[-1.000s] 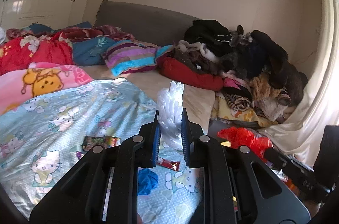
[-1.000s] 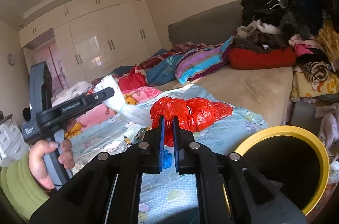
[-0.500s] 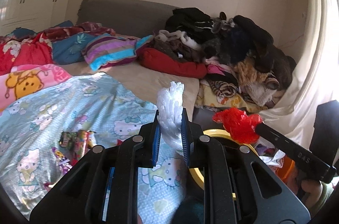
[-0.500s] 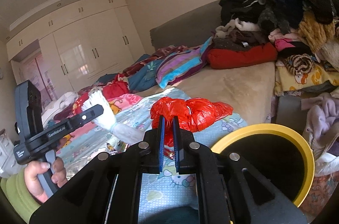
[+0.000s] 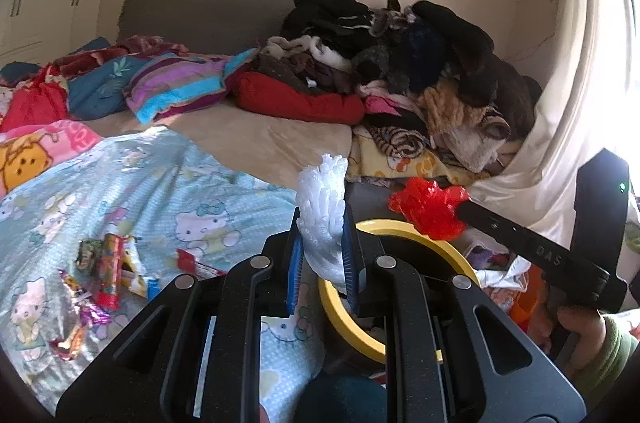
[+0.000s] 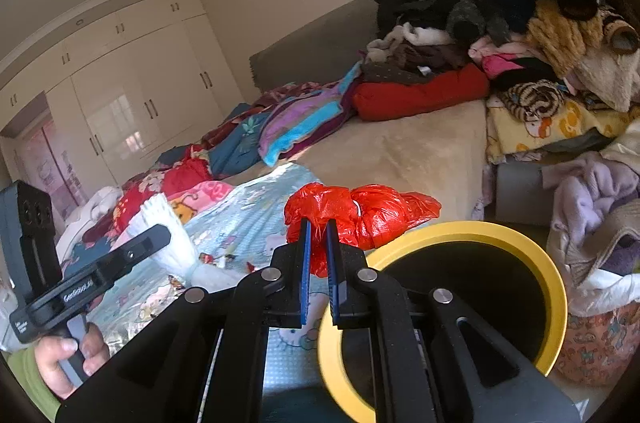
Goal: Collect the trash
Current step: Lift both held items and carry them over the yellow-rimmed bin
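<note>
This is a bedroom with a big bed [image 5: 272, 143]. A light blue cat blanket [image 5: 160, 191] covers the near left part of the bed. A tall pile of clothes [image 5: 420, 63] sits on the far right side of the bed, by a white curtain [image 5: 568, 103]. White cupboards [image 6: 132, 95] stand along the far left wall.

A round bin with a yellow rim [image 6: 556, 287] stands on the floor just beside the near right edge of the bed.

The left gripper [image 5: 322, 255] has its fingers squeezed on a white crinkly piece of trash [image 5: 324, 219]. The white piece sticks up between the fingers, over the blanket edge and close to the bin's left rim.

The right gripper [image 6: 317, 263] has its fingers pinched tight on a red plastic bag [image 6: 368, 215]. The bag bunches out to the right, above the far left rim of the bin.

Small candy wrappers [image 5: 108, 259] lie on the blanket at the near left.

A hand [image 6: 60, 359] in a green sleeve [image 6: 28, 379] holds the left gripper's handle.
</note>
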`<state>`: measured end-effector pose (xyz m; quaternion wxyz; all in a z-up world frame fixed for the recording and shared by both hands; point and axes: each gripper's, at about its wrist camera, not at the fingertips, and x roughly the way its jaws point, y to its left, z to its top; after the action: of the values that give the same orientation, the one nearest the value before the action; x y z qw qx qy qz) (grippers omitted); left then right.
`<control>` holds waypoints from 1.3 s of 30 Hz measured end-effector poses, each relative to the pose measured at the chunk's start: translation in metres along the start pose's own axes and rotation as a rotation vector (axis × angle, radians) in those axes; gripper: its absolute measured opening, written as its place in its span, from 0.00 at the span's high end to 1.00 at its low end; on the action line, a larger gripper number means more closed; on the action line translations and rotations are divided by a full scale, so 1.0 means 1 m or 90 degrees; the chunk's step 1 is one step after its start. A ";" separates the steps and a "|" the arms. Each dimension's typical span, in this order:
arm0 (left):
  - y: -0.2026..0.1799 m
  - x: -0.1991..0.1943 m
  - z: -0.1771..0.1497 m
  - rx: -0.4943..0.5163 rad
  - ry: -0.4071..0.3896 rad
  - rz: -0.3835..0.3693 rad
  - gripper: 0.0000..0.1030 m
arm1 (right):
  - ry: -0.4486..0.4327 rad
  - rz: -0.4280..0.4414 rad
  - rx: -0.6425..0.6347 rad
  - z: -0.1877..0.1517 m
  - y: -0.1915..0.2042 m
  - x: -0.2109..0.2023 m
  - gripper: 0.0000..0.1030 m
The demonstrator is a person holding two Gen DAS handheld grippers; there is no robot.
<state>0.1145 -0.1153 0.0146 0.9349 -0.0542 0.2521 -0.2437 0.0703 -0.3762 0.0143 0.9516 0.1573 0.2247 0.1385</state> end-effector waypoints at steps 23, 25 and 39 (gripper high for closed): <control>-0.044 0.046 -0.030 0.049 0.067 -0.033 0.89 | 0.019 -0.061 0.039 -0.010 -0.050 0.006 0.93; -0.046 0.051 -0.033 0.052 0.074 -0.035 0.89 | 0.021 -0.064 0.043 -0.010 -0.054 0.007 0.93; -0.054 0.081 -0.051 0.057 0.124 -0.047 0.89 | 0.051 -0.088 0.058 -0.023 -0.077 0.019 0.93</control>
<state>0.1267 -0.2009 -0.0530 0.8980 0.0024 0.3281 -0.2932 0.0912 -0.4343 -0.0402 0.9410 0.1790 0.2788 0.0685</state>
